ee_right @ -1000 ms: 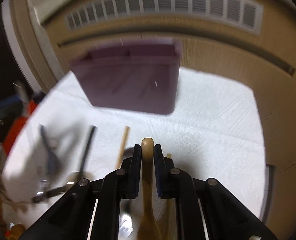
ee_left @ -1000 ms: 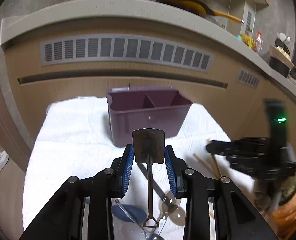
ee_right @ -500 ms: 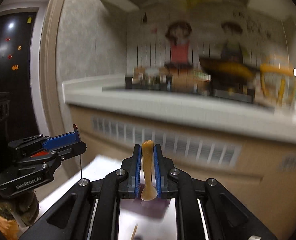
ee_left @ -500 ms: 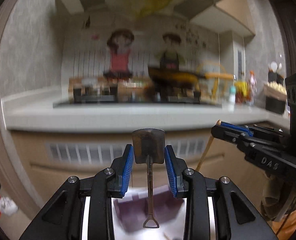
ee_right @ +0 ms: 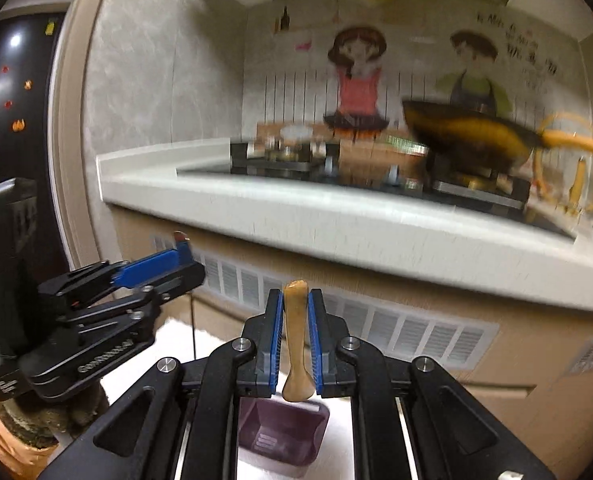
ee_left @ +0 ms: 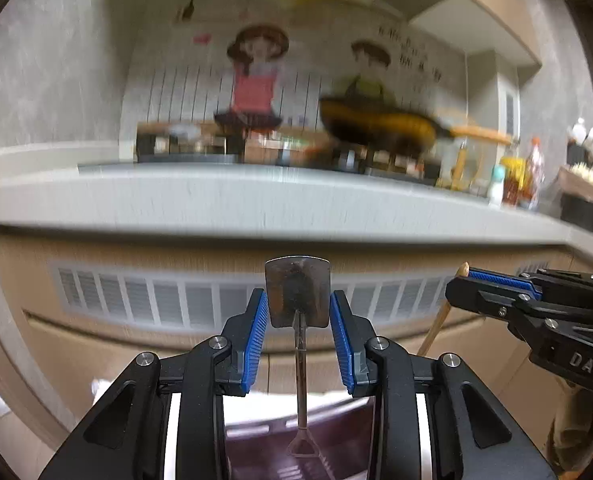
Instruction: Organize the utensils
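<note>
Kitchen counter (ee_left: 256,200), right gripper (ee_left: 462,280) marked "DAS"

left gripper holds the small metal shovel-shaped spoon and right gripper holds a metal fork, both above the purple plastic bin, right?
Not quite. The right gripper is shut on a tan wooden spoon, not a metal fork, as the right wrist view shows. The left gripper does hold the small metal shovel-shaped spoon, both above the purple plastic bin.

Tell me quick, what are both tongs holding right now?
Left tongs: closed on the blade of a small metal shovel-shaped spoon, handle hanging down.
Right tongs: closed on a wooden spoon.
</note>
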Demonstrator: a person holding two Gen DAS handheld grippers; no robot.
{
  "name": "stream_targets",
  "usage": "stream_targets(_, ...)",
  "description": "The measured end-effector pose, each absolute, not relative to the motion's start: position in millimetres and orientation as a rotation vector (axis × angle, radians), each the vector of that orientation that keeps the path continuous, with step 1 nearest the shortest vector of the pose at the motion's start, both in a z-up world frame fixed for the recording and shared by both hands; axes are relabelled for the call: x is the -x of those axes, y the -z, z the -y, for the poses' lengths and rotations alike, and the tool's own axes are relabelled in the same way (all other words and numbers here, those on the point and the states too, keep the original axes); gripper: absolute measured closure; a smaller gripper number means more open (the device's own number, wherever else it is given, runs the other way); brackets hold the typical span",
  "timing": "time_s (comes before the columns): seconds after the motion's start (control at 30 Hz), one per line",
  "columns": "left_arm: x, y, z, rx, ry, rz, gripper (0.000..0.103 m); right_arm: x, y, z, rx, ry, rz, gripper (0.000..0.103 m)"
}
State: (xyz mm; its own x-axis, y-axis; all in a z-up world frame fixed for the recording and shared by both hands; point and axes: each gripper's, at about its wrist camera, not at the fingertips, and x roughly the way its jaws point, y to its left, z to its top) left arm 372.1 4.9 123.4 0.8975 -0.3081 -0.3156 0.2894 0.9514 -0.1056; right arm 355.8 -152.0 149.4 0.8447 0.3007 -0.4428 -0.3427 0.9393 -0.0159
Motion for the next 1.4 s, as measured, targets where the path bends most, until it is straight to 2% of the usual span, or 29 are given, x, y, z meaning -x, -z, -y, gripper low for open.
stream_targets(0.3,-402,-37,-4,0.096,0.318,-0.602,0.07,-381,-60,148,0.038,-0.386,-0.685,0.091)
stream_targets(0.43,-402,-22,-8,0.118,0.317,-0.638,0.068,-386,-35,150,0.016,-0.395,-0.76,0.091)
stream_targets(0.53,-395,-25,-9,0.114,0.319,-0.63,0.055,-383,-29,152,0.024,-0.384,-0.771,0.09)
stream_targets(0.63,-381,-37,-15,0.104,0.312,-0.616,0.052,-377,-31,155,0.031,-0.367,-0.757,0.088)
stream_targets(0.9,-326,-35,-27,0.068,0.306,-0.66,0.049,-331,-43,163,0.07,-0.302,-0.704,0.067)
stream_targets(1.2,-251,13,-12,-0.044,0.464,-0.815,0.049,-272,11,161,0.098,-0.325,-0.812,0.067)
stream_targets(1.4,-210,46,17,-0.227,0.65,-0.948,0.049,-242,31,171,0.091,-0.328,-0.858,0.067)
